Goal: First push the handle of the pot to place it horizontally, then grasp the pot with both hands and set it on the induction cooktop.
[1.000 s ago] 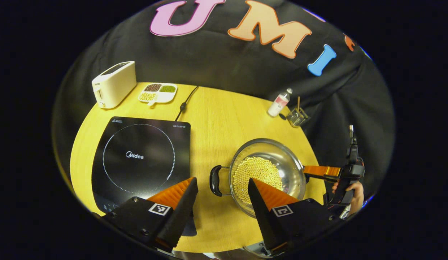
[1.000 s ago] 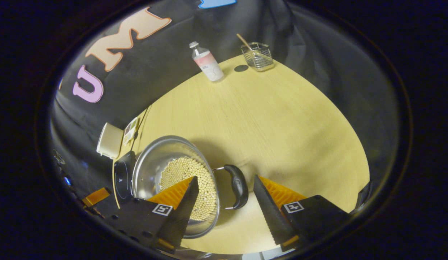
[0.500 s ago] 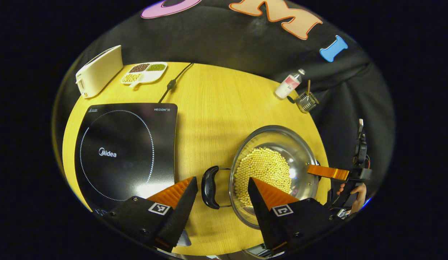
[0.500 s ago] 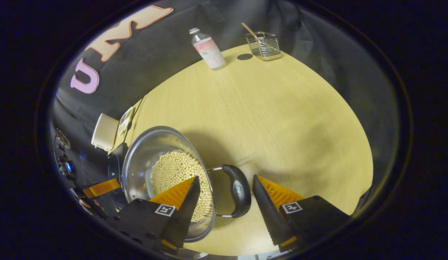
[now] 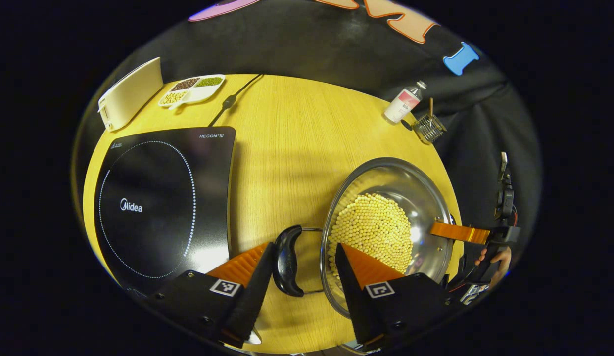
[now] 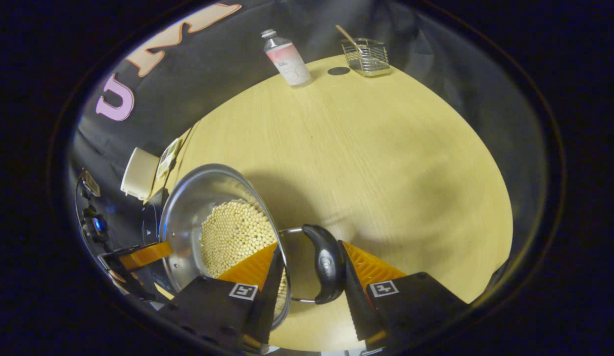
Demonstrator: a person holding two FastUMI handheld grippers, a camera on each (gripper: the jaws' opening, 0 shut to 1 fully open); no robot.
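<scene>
The steel pot [image 5: 410,198] holding pale beans stands on the wooden table, right of the black induction cooktop [image 5: 158,198]. Its two black handles lie level, one on each side. My left gripper [image 5: 302,249] is open and straddles the left handle [image 5: 287,261]; that handle touches the left finger, while the other finger hangs over the pot's rim. My right gripper [image 6: 309,246] is open around the right handle [image 6: 327,264], which rests against its right finger; its left finger overlaps the pot's [image 6: 198,198] rim. A hand [image 5: 495,257] holds the right gripper.
At the table's back left stand a cream toaster [image 5: 128,94] and a divided dish [image 5: 190,89] of grains, and the cooktop's cord [image 5: 227,101] runs beside them. A bottle [image 6: 287,57] and a wire basket [image 6: 368,54] stand at the far right corner.
Both grippers have come closer over the pot's handles and their jaws have narrowed. Each handle now lies between a pair of fingers. The pot has stayed in place.
</scene>
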